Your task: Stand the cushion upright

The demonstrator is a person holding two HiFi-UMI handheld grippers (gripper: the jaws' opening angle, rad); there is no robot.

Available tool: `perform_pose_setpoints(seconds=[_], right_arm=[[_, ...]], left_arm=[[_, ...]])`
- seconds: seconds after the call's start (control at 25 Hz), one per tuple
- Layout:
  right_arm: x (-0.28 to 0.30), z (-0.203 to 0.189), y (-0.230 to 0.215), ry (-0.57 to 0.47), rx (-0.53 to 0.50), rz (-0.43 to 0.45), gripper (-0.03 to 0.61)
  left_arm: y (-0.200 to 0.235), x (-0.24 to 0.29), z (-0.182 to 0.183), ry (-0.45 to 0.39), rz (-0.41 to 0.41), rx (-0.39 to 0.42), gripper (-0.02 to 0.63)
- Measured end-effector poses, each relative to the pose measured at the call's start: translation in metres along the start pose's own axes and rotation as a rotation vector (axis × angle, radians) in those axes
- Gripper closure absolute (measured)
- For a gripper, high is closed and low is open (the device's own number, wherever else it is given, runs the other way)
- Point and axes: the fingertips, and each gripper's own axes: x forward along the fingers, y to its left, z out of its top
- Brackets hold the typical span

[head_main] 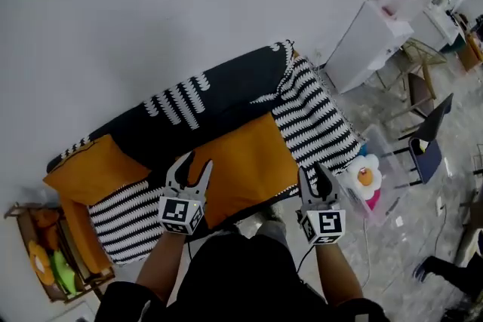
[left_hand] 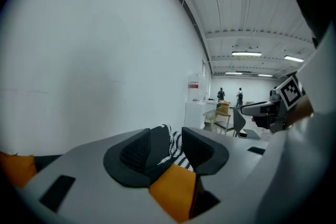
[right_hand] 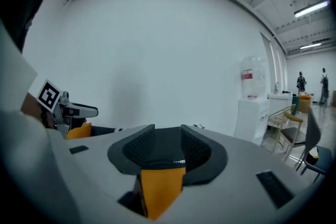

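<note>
The sofa [head_main: 241,154] seat between the left gripper [head_main: 198,161] and right gripper [head_main: 312,171] is orange, its back beyond them black with white zigzag bars. The arm [head_main: 313,121] beyond the right gripper is black-and-white striped. The cushion [head_main: 90,170] left of the left gripper is orange.

The light is bright and even all round me. It comes from strip lights [left_hand: 247,53] on the ceiling [left_hand: 252,13], which show in both gripper views, and the white wall [head_main: 151,11] throws it back with no glare. Shadows are soft and faint. Both gripper views bulge like a fisheye, with black corners and bent ceiling lines. My left gripper [left_hand: 167,147] and right gripper [right_hand: 167,144] sit close to the lens and look soft. The head view is clear mid-frame, greyer and stretched toward its edges.
</note>
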Motion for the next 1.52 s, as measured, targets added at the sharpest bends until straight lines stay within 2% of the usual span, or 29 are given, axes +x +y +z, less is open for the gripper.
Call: perform_pose_setpoints(seconds=[0.12,0.28,0.44,0.6,0.84,1.08,1.24,1.36,1.52], right_arm=[[0.027,-0.008,-0.001,0.042,-0.02,0.121,0.406],[0.064,-0.027,-0.018,0.122,-0.1,0.283,0.4],[0.099,-0.051,-0.032,0.189,-0.172,0.396,0.394],[0.116,-0.092,-0.035,0.264,-0.233,0.477,0.382],[0.116,-0.171,-0.044,0.4,-0.291,0.542,0.368],[0.107,-0.258,-0.043,0.536,-0.351,0.59,0.317],[0.105,-0.321,-0.054,0.623,-0.389,0.571,0.265],[0.094,-0.369,-0.064,0.683,-0.461,0.562,0.233],[0.072,-0.414,-0.082,0.793,-0.465,0.529,0.181]], left_arm=[[0.01,-0.006,-0.013,0.026,0.123,-0.024,0.414],[0.007,-0.016,-0.032,0.071,0.295,-0.084,0.413],[-0.001,-0.022,-0.066,0.129,0.409,-0.134,0.407],[-0.014,-0.036,-0.114,0.203,0.499,-0.187,0.396],[-0.03,-0.057,-0.201,0.309,0.591,-0.292,0.368],[-0.04,-0.076,-0.299,0.448,0.64,-0.351,0.35],[-0.043,-0.087,-0.359,0.525,0.654,-0.367,0.32],[-0.053,-0.101,-0.405,0.611,0.647,-0.36,0.299],[-0.071,-0.127,-0.449,0.689,0.671,-0.439,0.254]])
